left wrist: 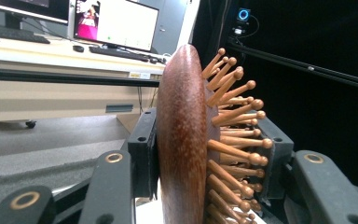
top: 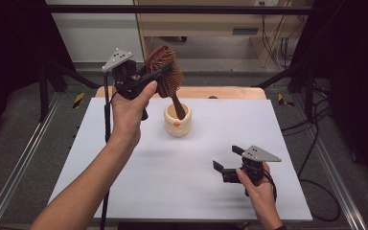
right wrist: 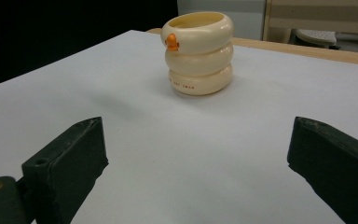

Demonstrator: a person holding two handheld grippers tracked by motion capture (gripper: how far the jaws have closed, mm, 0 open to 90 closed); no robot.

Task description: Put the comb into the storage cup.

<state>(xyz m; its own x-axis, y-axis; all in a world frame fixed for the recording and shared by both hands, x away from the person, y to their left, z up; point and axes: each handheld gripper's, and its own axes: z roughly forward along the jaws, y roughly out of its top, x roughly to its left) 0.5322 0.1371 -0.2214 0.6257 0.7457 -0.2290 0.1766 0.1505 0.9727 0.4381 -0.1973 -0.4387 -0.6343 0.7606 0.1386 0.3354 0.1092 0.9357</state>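
Note:
A brown wooden hairbrush [top: 165, 72] with wooden pins is held up in the air at the back of the table, its head clamped in my left gripper [top: 156, 76]. Its handle points down toward the mouth of a cream ringed cup [top: 178, 120] with an orange dot. The left gripper view has the brush head [left wrist: 186, 140] edge-on between both jaws. My right gripper [top: 226, 162] hovers open near the table's front right, nothing between its jaws. The cup [right wrist: 198, 53] stands ahead of it in the right gripper view.
A white sheet [top: 182, 191] covers the table; a strip of wooden tabletop [top: 230, 92] shows at the back. Metal rails [top: 19, 167] and cables [top: 316, 143] run along both sides. A desk with monitors [left wrist: 116, 23] stands beyond.

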